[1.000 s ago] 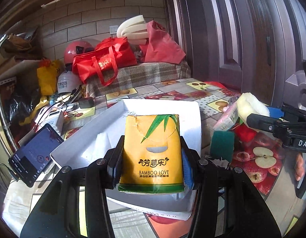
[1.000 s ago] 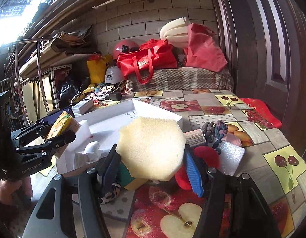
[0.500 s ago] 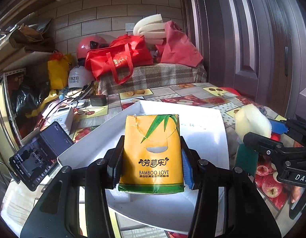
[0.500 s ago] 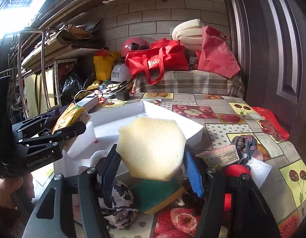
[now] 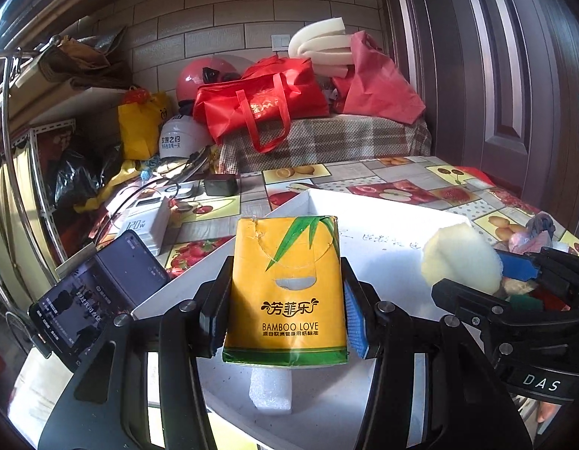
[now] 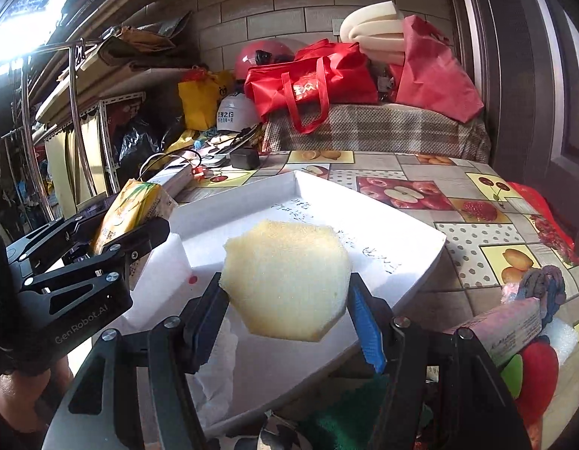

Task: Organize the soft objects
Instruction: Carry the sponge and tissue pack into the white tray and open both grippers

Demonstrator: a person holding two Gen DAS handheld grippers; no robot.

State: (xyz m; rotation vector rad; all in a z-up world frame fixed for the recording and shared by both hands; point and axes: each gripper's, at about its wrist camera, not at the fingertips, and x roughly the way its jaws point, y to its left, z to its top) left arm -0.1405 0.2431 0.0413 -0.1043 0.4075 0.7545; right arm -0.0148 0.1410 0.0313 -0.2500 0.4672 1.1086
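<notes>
Here the left gripper (image 5: pixel 287 296) clamps a yellow tissue pack (image 5: pixel 287 288) above the white tray (image 5: pixel 387 232), near its left edge; the right gripper (image 6: pixel 289 300) pinches a pale sponge (image 6: pixel 287 279), seemingly over the tray's right edge.

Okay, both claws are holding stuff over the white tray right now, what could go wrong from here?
1. The left claw with the tissue pack and the right claw with the yellow sponge sit close together over the white tray; they might bump.
2. A small white foam piece lies under the pack; dropped there, the pack may land tilted.
</notes>
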